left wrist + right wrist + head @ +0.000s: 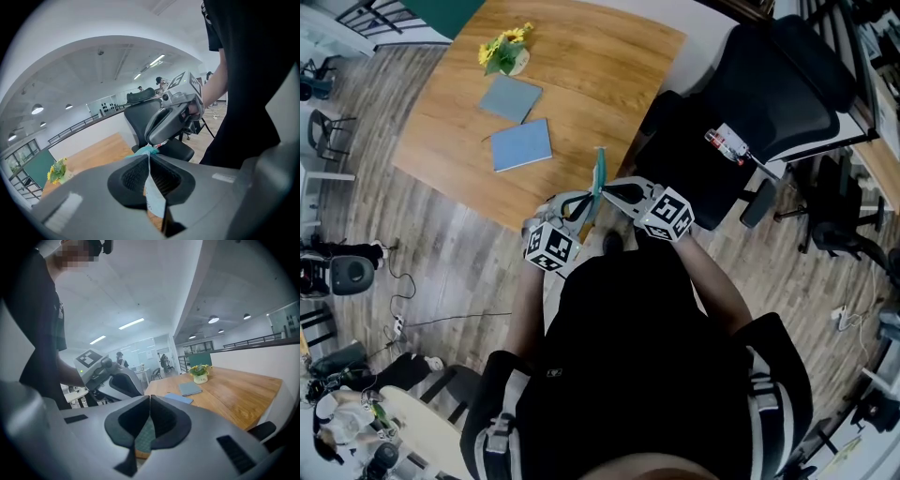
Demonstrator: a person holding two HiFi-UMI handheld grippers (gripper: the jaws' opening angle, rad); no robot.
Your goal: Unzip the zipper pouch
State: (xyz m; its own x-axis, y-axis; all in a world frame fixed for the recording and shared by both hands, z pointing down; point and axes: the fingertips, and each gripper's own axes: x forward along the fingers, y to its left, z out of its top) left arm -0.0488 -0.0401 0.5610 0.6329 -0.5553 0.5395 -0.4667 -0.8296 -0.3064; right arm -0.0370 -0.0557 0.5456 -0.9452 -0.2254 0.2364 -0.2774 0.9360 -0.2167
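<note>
Roughly left to right, then. The wooden table point(609, 56) carries a pot of yellow flowers point(508, 52) and two blue notebooks point(522, 143) – none of it in play.

Your left gripper point(584, 201) is up off the table, just past its near edge. Its jaws are closed tight on the zipper pouch point(154, 199); a pale, teal-edged strip of it is pinched between the pads.

The pouch point(599, 173) hangs in the air between your two tools. It shows edge-on from the head view, as a thin teal sliver standing upright.

Your right gripper point(607, 191) meets it from the other side. Its jaws are pressed together as well, with teal fabric point(146, 437) caught between them. The left gripper view shows its tip right at the pouch's top corner. Whether it has the zipper pull or only cloth, you cannot tell from these views.

Beyond your right gripper stands the black office chair point(750, 103), clear of the work.

Progress, as a judgement: both holds are set, and no opened stretch of zipper shows. The whole pull along the track looks left to do – one side anchoring, the other drawing away.
</note>
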